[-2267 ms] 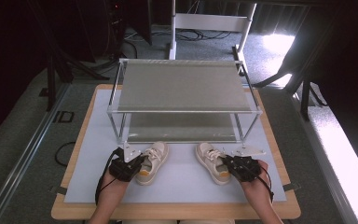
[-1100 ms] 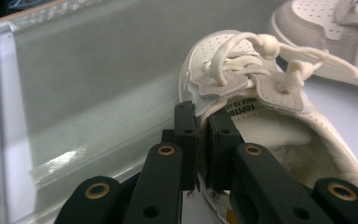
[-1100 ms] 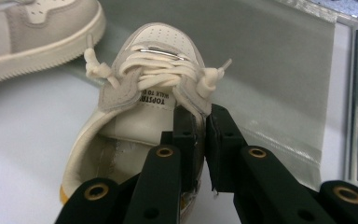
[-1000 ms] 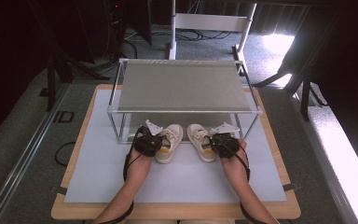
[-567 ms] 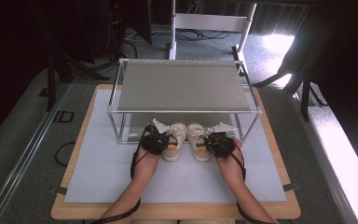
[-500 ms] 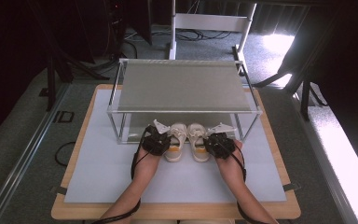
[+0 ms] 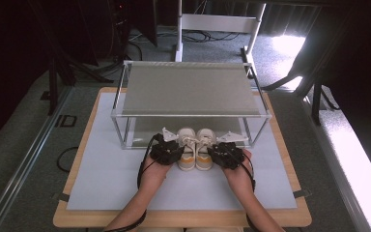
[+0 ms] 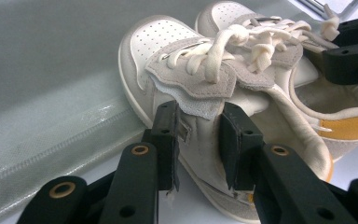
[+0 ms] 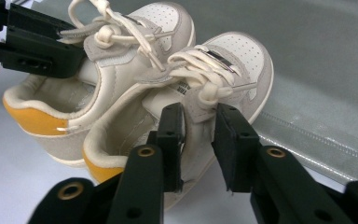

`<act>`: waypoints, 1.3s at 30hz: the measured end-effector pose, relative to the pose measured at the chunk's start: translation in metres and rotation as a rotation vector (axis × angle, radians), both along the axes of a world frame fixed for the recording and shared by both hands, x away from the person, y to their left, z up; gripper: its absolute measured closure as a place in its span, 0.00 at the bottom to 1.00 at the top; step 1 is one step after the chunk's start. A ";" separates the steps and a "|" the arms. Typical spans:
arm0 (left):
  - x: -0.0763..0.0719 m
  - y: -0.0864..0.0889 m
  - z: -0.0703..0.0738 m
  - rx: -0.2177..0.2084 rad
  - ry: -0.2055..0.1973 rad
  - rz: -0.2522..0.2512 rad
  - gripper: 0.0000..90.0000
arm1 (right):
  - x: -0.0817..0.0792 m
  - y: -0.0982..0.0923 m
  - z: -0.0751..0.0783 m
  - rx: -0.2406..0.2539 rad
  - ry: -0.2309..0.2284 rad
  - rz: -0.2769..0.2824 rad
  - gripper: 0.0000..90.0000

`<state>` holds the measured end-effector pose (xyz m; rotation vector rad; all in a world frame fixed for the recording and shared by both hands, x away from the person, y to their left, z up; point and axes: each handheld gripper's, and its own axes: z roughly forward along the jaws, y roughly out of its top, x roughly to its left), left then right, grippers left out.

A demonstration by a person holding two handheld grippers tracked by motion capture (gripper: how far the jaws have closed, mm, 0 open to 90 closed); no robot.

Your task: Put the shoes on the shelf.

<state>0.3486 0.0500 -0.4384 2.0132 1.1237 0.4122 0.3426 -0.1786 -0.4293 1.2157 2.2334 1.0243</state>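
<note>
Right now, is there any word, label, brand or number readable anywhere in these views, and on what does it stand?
Tongue label of the right shoe, right gripper view: dark print, partly hidden and too blurred to read.
Metal lace tag on that shoe: no marking can be made out.
Left shoe, shelf rack and white mat: no text shows.
</note>
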 end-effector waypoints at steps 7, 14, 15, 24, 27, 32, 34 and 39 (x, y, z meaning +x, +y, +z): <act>-0.004 0.003 0.002 -0.047 -0.014 -0.024 0.71 | 0.000 -0.003 -0.005 -0.008 0.004 0.005 0.72; -0.014 0.008 0.013 -0.063 -0.049 -0.020 0.61 | -0.007 -0.009 -0.001 0.019 -0.011 0.005 0.65; -0.018 0.008 0.016 -0.057 -0.058 -0.016 0.59 | -0.009 -0.010 0.001 0.019 -0.020 0.008 0.63; -0.054 0.006 0.022 -0.075 -0.092 -0.086 0.53 | -0.039 -0.012 0.014 0.072 -0.057 0.062 0.70; -0.061 0.003 0.017 -0.040 -0.073 -0.095 0.57 | -0.049 -0.008 0.010 0.057 -0.046 0.098 0.79; -0.069 0.000 0.008 -0.014 -0.058 -0.126 0.72 | -0.060 0.000 -0.002 0.028 -0.012 0.158 0.91; -0.071 -0.002 0.003 -0.010 -0.049 -0.141 0.79 | -0.062 0.003 -0.009 0.012 0.003 0.168 0.93; -0.071 -0.011 -0.009 0.027 -0.029 -0.162 0.88 | -0.057 0.003 -0.025 -0.011 0.036 0.149 0.98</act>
